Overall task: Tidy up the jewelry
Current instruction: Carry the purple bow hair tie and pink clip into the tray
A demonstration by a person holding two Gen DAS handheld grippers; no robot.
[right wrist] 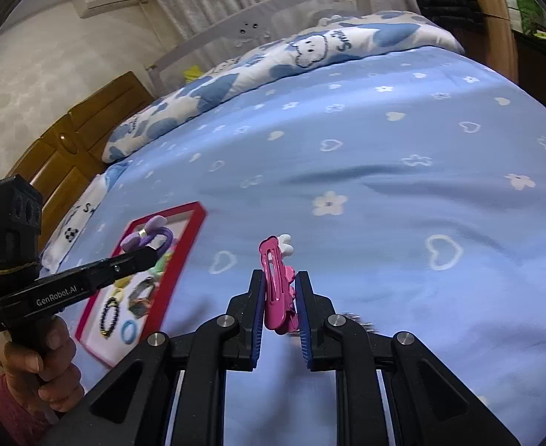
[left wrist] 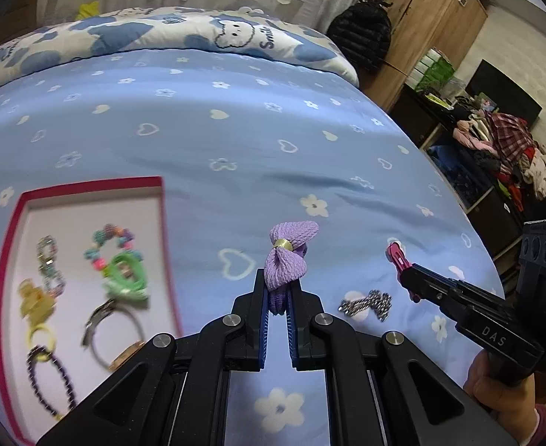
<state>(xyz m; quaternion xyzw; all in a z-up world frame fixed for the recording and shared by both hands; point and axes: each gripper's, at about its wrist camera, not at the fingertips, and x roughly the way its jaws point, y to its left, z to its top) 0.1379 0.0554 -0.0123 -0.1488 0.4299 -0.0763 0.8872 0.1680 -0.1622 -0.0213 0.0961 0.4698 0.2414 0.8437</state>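
Note:
My left gripper point(left wrist: 277, 290) is shut on a purple bow hair tie point(left wrist: 291, 252), held above the blue bedsheet just right of a red-rimmed box point(left wrist: 87, 185). Inside the box lie several pieces: bead bracelets, a green hair tie point(left wrist: 126, 277) and yellow items. My right gripper point(right wrist: 280, 282) is shut on a pink hair clip point(right wrist: 273, 278), also lifted over the sheet. In the left wrist view that gripper point(left wrist: 406, 275) and its clip point(left wrist: 397, 254) show at the right. The right wrist view shows the left gripper point(right wrist: 150, 256) with the bow point(right wrist: 143, 236) over the box point(right wrist: 195, 230). A silver chain point(left wrist: 366, 303) lies between the two grippers.
The bed point(left wrist: 236, 130) has a cloud-print quilt point(left wrist: 198, 33) and a headboard rail at the far end. Its right edge drops to a wardrobe point(left wrist: 432, 18) and a heap of clothes point(left wrist: 503, 148). A hand point(right wrist: 42, 356) grips each handle.

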